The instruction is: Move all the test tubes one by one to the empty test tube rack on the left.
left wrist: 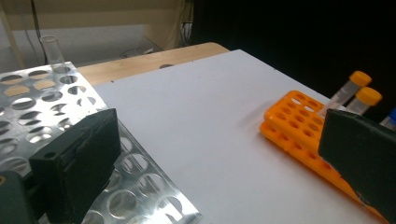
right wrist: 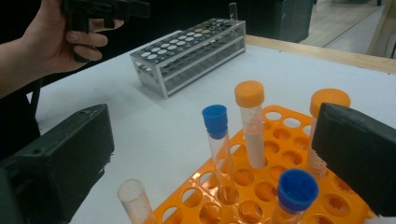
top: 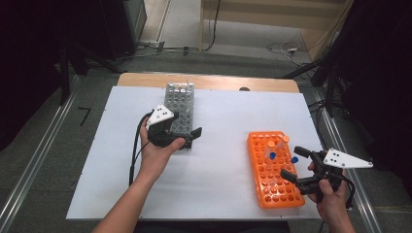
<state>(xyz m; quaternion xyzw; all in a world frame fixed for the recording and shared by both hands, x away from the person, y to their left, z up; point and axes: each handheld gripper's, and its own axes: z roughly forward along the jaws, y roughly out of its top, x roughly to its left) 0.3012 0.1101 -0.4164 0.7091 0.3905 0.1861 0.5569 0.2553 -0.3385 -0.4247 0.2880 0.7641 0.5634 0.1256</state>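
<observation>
a white sheet (top: 218,145) covers a wooden table (top: 214,81), grey floor (top: 43,160) lies around it, and cables (top: 284,48) trail on the floor beyond the far edge.

Lit evenly from overhead, bright on the white counter (top: 218,145), dark at both side edges of the high view. Soft, short shadows beside the orange rack (top: 272,167). Mirror glare on the metal rack (left wrist: 56,107). Blurred near jaws in both gripper views; mild softness throughout, no strong edge distortion.
</observation>
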